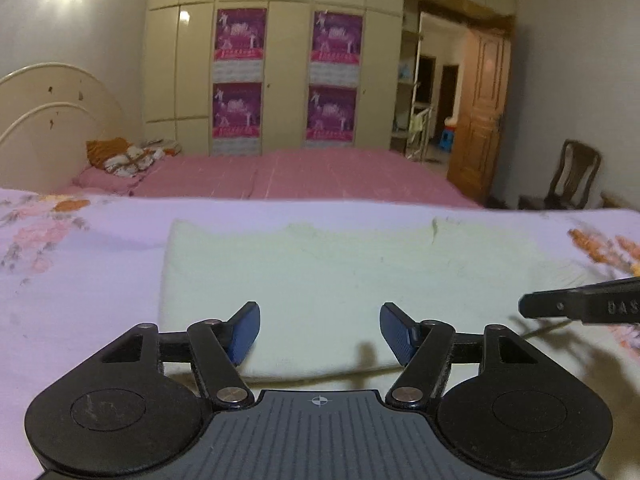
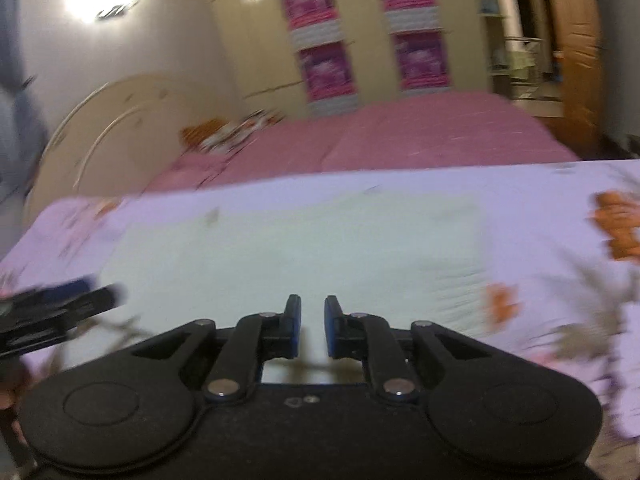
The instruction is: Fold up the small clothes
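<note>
**Both grippers free above the folded pale-green garment**

In the left wrist view, the left gripper [image 1: 319, 330] sits at 6 o'clock with its jaws spread wide and nothing between them; the 2 blue pads hang over the near edge of the pale-green garment [image 1: 340, 272]. The garment lies flat as a folded rectangle on the floral lilac sheet [image 1: 80, 280], filling the middle of the view. At 3 o'clock, a black finger of the right gripper [image 1: 580, 306] reaches in just above the sheet, beside the garment's right end.

In the right wrist view, which is blurred, the right gripper [image 2: 313, 326] is at 6 o'clock with its jaws parted by a narrow gap and nothing pinched; the garment [image 2: 300, 248] lies just past the tips. The left gripper [image 2: 60, 312] shows at 9 o'clock over the sheet [image 2: 540, 208].

Farther off, at 12 o'clock, a pink bed [image 1: 300, 176] lies beyond the sheet, with a cream headboard [image 1: 52, 120] at 10 o'clock. Behind it stands a cream wardrobe [image 1: 280, 60] bearing 4 magenta posters [image 1: 240, 36]. A wooden door [image 1: 480, 120] and a chair [image 1: 572, 176] are at 2 o'clock.
</note>
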Motion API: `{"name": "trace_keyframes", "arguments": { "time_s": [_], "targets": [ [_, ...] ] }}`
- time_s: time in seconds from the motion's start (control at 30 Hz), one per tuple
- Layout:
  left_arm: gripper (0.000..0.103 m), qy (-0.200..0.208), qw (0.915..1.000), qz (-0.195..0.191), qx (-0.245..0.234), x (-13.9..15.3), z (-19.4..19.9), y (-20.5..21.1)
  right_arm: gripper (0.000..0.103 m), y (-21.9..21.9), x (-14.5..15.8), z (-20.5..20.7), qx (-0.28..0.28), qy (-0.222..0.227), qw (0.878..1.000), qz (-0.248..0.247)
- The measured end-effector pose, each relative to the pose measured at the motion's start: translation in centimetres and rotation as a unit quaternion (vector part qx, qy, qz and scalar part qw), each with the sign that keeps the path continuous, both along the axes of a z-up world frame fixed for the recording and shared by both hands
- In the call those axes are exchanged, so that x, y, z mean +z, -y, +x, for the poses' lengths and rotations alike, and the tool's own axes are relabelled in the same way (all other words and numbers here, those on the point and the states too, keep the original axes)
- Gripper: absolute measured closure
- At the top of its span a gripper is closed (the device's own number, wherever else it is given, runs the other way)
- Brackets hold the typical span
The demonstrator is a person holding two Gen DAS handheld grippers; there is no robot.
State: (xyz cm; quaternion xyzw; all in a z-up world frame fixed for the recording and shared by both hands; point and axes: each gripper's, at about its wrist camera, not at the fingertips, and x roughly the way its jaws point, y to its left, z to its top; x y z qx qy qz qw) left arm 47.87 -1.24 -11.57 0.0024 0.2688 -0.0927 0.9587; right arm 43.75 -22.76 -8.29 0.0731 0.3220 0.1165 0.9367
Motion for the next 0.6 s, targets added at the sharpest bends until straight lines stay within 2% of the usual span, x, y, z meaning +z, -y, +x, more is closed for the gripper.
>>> {"name": "trace_keyframes", "arguments": {
  "time_s": [0.1,0.17,0.2,0.27,0.3,0.33,0.37,0.43,0.47,0.5,0.6],
  "targets": [
    [0.036,-0.032,0.9991,-0.018,0.021,-1.1,0.2,-2.5,0.093,1.1,-1.0,0.2,-0.025,-0.015,0.999,-0.019],
    [0.044,-0.032,0.9988,-0.034,0.016,-0.9,-0.2,-4.0,0.097,3.7,-1.3,-0.1,-0.069,-0.016,0.997,-0.028],
    [0.044,-0.031,0.9991,-0.028,0.012,-0.8,-0.3,-4.2,0.103,5.2,-1.2,-0.2,-0.086,-0.018,0.996,-0.024],
    [0.044,-0.018,0.9995,-0.022,0.012,-0.3,-0.2,-4.1,0.103,6.2,-0.9,0.0,-0.091,-0.025,0.995,-0.012],
    [0.044,-0.012,0.9996,-0.023,0.011,0.2,0.3,-4.0,0.101,6.0,-0.5,0.0,-0.093,-0.018,0.995,-0.017],
    [0.044,-0.007,0.9996,-0.024,0.009,0.6,0.9,-3.7,0.086,5.6,0.0,0.0,-0.098,-0.002,0.995,-0.024],
    [0.044,-0.002,0.9996,-0.027,0.005,1.0,1.7,-3.1,0.080,5.1,0.3,0.1,-0.097,0.012,0.995,-0.023],
    [0.042,0.001,0.9996,-0.026,-0.014,1.5,3.3,-1.2,0.081,3.6,0.3,1.4,-0.085,0.015,0.996,-0.009],
    [0.034,-0.001,0.9994,-0.022,-0.027,1.7,4.1,-0.2,0.081,2.8,0.0,2.1,-0.081,0.011,0.997,-0.008],
    [0.031,-0.002,0.9991,-0.016,-0.040,1.6,4.9,1.1,0.081,1.8,-0.2,2.8,-0.072,0.012,0.997,-0.009],
    [0.029,-0.029,0.9976,0.012,-0.062,0.4,7.0,4.0,0.081,-0.7,-0.7,4.6,-0.048,0.007,0.999,-0.023]
  ]
}}
